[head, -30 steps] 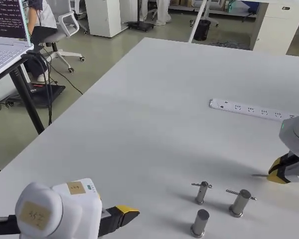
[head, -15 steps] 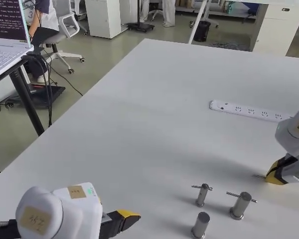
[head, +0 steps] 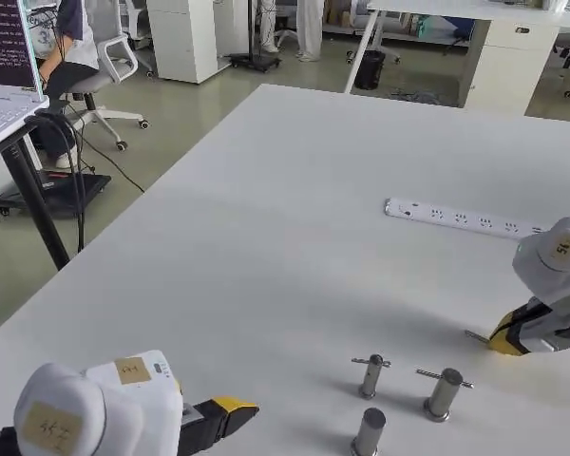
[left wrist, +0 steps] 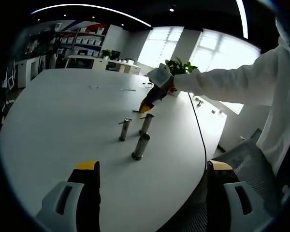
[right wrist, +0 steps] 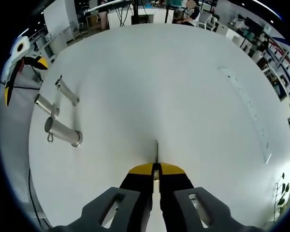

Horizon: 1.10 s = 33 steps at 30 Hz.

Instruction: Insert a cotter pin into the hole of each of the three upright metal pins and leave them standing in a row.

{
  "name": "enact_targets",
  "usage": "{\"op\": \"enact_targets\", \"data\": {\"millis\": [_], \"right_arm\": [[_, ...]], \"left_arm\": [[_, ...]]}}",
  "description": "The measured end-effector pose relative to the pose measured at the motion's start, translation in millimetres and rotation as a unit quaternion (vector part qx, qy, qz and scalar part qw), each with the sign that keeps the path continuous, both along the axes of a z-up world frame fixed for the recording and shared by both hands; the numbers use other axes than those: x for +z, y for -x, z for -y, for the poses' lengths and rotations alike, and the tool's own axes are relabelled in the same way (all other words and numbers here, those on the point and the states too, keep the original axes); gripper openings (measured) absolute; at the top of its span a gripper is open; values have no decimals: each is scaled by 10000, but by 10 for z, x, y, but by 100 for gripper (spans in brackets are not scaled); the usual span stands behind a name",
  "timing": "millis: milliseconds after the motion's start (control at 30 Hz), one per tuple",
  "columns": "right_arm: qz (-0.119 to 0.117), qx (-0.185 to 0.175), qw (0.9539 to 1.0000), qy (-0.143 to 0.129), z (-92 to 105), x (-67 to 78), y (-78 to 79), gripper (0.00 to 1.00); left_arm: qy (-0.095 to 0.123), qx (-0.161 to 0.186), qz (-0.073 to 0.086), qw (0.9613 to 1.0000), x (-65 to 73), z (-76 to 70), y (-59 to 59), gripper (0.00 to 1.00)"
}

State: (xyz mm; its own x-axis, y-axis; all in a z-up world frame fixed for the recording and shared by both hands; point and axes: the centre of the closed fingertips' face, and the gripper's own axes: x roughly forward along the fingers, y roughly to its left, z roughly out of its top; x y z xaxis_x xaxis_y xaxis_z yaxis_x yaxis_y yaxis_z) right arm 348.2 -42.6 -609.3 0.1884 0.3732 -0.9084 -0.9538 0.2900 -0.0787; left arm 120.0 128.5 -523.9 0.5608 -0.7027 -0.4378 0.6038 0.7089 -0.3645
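Bright even light, soft shadows on the white table [head: 266, 237], windows [left wrist: 222, 53] perhaps overexposed, fisheye edges bent.

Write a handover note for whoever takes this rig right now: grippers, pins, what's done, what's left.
Left gripper: open, empty, low over the table.
Right gripper: shut on a cotter pin, just right of the three metal pins.
Done: rear pin and right pin each have a cotter pin through them.
Left: front pin is bare; insert the held cotter pin, then line the three up, since they stand in a triangle.
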Motion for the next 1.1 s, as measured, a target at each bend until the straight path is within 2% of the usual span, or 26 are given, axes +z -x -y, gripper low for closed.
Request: {"op": "enact_targets", "data": {"millis": [100,233,367,600,733,833,933,1100], "right_arm": [[94,48,9999,40,-14,10,39,0],[85,252,9995,182,-7,21,68,0],[133,226,9995,160,-9,100,45,0],[337,249,9991,-13,-28,302,71,0],[466,243,9984,-215,-53,439,144,0],[555,295,9975,-315,-63,520,229,0],[676,348,9962,-421,-78,607,323,0],[915,359,9929,-677,-145,772,461,0]], "left_arm": [[32,-13,-62,10000,-13,13,-2,91],[13,-55,-73,10000,-7,28,-5,90],[32,-21,-29,10000,26,28,-29,90],[18,-15,38,10000,57,29,-60,89],[59,-68,-30,10000,55,47,-81,85],[25,-114,-4,9999,54,62,-112,84],[-11,-126,42,9999,87,74,-159,84],[-42,-108,207,9997,182,90,-260,81]]}}
